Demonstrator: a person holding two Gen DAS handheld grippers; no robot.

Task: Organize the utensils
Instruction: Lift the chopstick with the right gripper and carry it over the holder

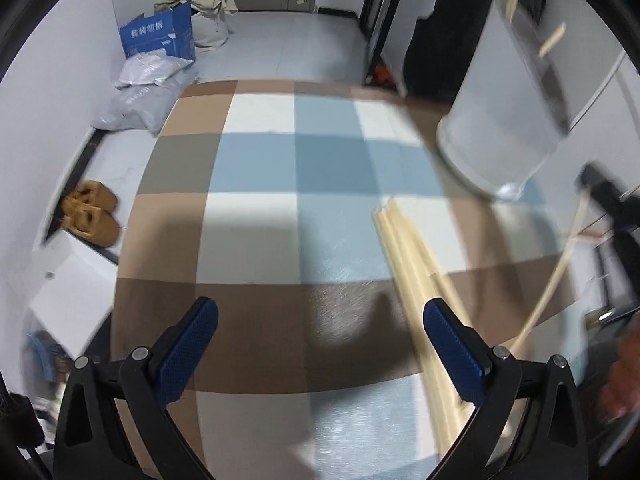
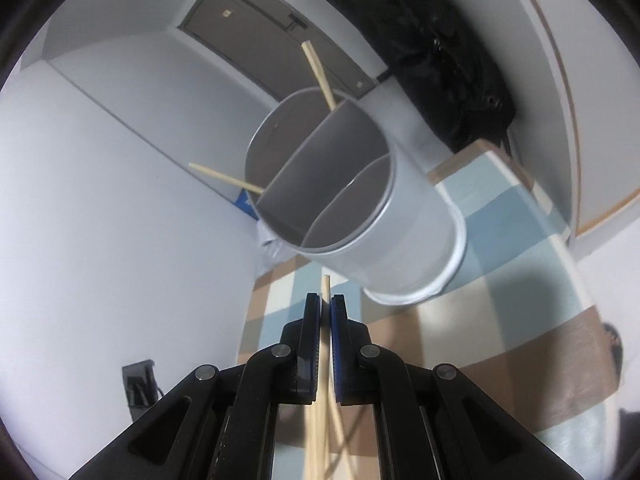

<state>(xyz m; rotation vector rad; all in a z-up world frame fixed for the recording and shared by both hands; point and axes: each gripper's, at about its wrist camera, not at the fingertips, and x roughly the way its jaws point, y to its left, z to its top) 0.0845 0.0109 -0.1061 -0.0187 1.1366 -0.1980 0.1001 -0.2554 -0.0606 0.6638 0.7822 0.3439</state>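
Tablecloth of brown, blue and white checks (image 1: 256, 168) carries the grey cylindrical divided utensil holder (image 2: 384, 216), where we see two pale wooden chopsticks (image 2: 320, 72) already standing in the far compartment. We judge the work partly done: a loose chopstick pile (image 1: 408, 256) remains. Our right gripper (image 2: 325, 308) clamps one chopstick (image 2: 326, 286); our left gripper (image 1: 320, 344) gapes empty.

Grey round holder (image 2: 360, 204) w/ three compartments stands on the checked table; two chopsticks (image 2: 320, 76) lean out of its far compartment. Loose pale chopstick pile (image 1: 412, 264) lies nearby. One chopstick (image 2: 325, 344) pinched in my right hand-held gripper (image 2: 325, 308).
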